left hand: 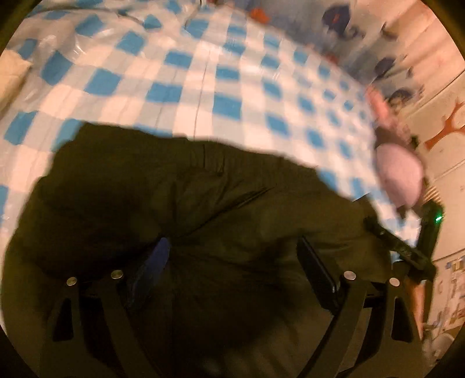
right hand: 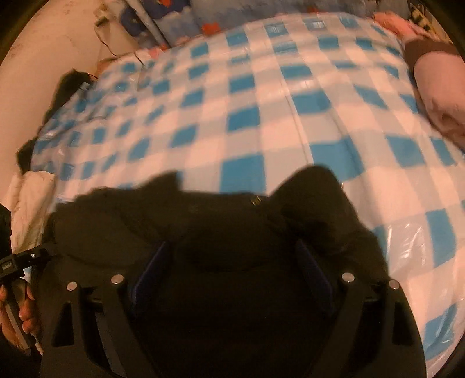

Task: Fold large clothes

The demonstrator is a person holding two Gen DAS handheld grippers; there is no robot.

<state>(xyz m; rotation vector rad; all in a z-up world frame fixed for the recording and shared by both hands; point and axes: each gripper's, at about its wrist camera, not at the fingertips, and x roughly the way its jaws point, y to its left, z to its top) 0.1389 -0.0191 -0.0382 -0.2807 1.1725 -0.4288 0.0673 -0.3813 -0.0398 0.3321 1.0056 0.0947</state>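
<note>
One dark garment (left hand: 180,203) lies bunched up on the bed's blue-and-white checked cover (left hand: 203,87). Two hand-held grippers hang over it: the left hand-held gripper (left hand: 232,261) and the right hand-held gripper (right hand: 232,264), both spread wide, pinching nothing.

Bed covered by a blue-and-white checked sheet (left hand: 203,87) under clear glossy plastic, wrinkled and shining at the edges. A seam line runs across the checks. Pale pillow (left hand: 11,69) at the left edge in the left wrist view. Patterned fabric (left hand: 343,20) with blue and orange shapes along the far side, blurred. Cream wall (right hand: 43,52) behind the bed; a thin cord (right hand: 107,40) hangs down it. Orange branching sticker (left hand: 447,128) on a white panel at right. Pink folded cloth (right hand: 441,96) at the right edge in the right wrist view.
</note>
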